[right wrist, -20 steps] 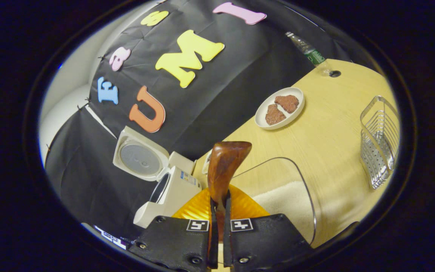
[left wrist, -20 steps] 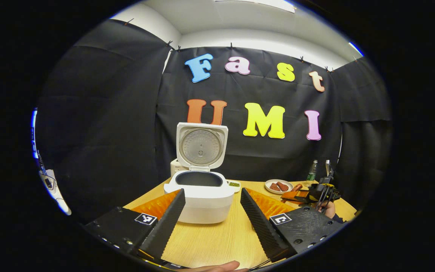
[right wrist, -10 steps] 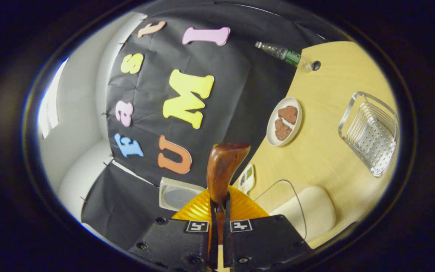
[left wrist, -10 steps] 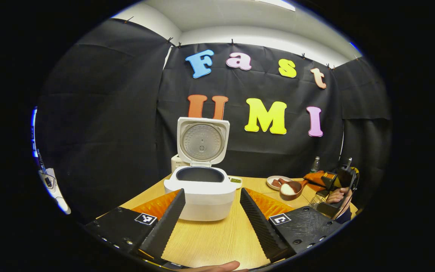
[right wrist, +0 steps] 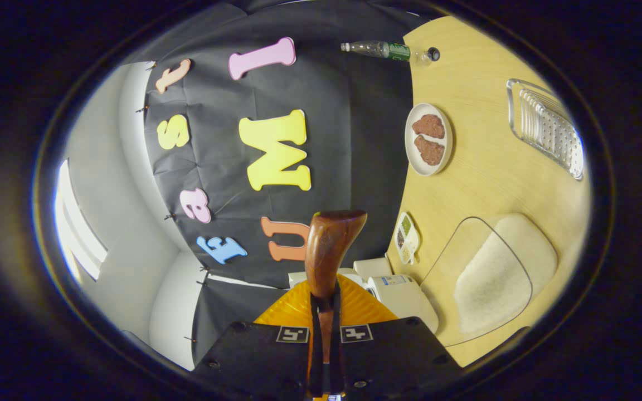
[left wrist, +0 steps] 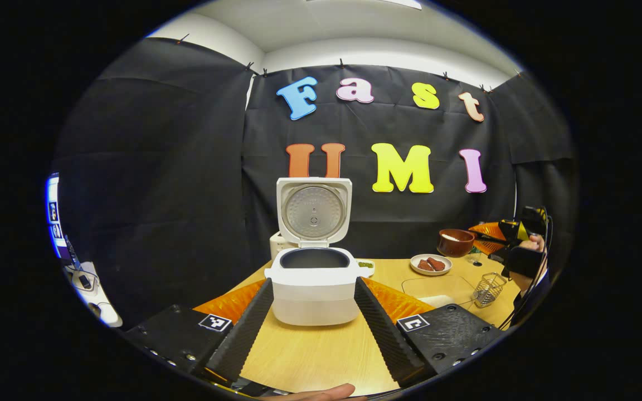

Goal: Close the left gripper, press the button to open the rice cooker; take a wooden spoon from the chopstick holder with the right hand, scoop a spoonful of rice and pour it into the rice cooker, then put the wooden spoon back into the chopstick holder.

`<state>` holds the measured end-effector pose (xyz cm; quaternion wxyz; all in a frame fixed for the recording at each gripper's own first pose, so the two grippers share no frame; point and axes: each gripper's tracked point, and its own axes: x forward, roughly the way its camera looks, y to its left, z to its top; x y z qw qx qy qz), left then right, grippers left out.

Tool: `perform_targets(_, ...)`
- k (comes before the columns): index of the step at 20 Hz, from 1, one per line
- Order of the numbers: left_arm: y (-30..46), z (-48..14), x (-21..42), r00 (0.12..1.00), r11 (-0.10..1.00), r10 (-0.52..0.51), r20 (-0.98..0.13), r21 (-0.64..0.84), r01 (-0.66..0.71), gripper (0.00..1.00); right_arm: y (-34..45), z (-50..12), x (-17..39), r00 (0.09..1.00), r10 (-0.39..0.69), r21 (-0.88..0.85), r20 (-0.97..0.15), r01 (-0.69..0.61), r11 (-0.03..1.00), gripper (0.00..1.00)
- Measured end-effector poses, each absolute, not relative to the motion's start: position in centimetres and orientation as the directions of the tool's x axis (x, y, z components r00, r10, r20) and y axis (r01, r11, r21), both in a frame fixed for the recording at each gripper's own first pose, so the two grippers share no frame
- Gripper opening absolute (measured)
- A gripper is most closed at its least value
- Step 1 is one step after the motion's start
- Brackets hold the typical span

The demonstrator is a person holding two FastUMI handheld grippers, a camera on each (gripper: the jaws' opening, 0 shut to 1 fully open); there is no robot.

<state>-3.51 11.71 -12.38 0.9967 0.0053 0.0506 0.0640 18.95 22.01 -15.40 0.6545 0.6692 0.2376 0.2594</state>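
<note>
Step in hand, as I read it: carrying a loaded spoon to the cooker, pour not yet done. Right tongs (right wrist: 324,334) pinch the spoon (right wrist: 329,250) by its handle, both fingers pressed on it; in the left gripper view the spoon (left wrist: 456,241) sits raised above the counter (left wrist: 321,356) at far right, bowl facing up with white rice in it, well apart from the cooker (left wrist: 312,281). Spoon's long axis runs straight out along the right tongs' fingers, bowl end leading away from the camera; from the left view it lies roughly level, bowl pointing toward the cooker side. Cooker lid (left wrist: 314,211) stands upright, pot open. Left tongs (left wrist: 312,323) are spread wide, holding nothing, framing the cooker from near. Rice tray (right wrist: 494,278) and holder (right wrist: 546,128) lie on the counter. Next move likely calls for keeping the bowl level across to the pot, then rolling the wrist to tip it over the opening.
</note>
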Motion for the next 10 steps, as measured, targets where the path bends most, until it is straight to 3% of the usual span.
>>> perform_targets(7, 12.2, -11.1, -6.3, 0.991, 0.994, 0.112, -0.074, 0.003, -0.112, 0.93, 26.6, -12.1, 21.2, 0.734, 0.679, 0.994, 0.003, -0.077, 0.079, 0.11)
perform_targets(10, 12.6, -10.2, -7.5, 0.992, 0.992, 0.122, -0.030, 0.020, -0.121, 0.93, 30.2, -10.4, 22.2, 0.727, 0.687, 0.966, -0.025, -0.159, 0.203, 0.11)
